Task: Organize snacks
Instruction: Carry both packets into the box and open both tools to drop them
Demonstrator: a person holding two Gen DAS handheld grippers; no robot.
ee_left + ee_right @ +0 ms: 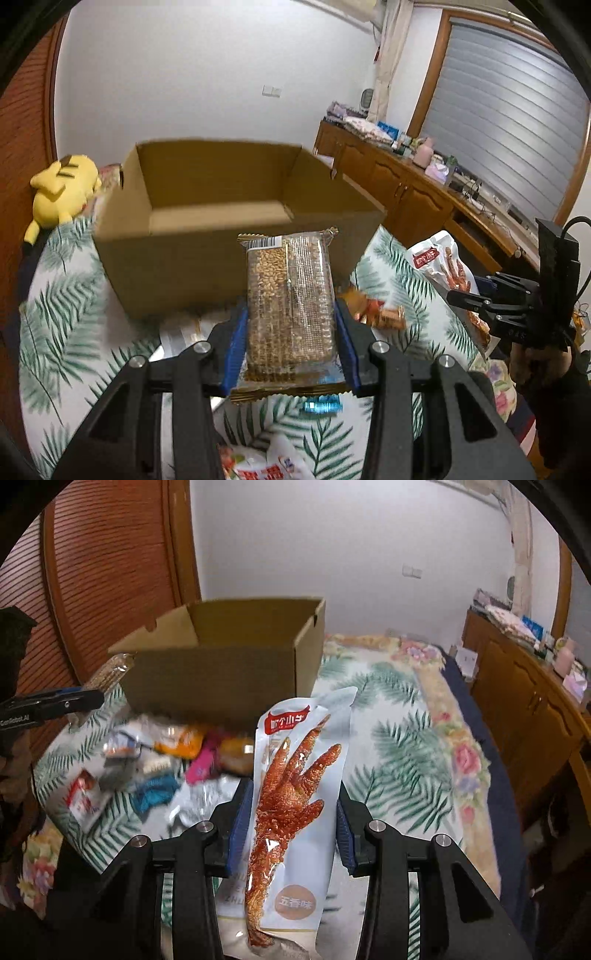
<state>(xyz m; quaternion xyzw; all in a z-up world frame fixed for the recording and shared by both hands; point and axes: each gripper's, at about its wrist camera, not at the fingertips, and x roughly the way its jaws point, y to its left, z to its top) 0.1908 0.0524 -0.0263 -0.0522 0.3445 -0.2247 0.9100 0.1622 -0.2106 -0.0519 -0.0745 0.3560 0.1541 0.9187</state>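
left claw (pixel 291 325) clamps grain bar (pixel 290 306), right claw (pixel 291 812) chicken-foot pack (pixel 295 812); both point lengthwise toward box (pixel 207 236).

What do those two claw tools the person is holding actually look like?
Both are black, angular plastic frames with silver bolts and blue finger pads. The right gripper carries a black cable and boxy mount; the left gripper shows white "GenRobot.AI" lettering. The sleeve looks dark.
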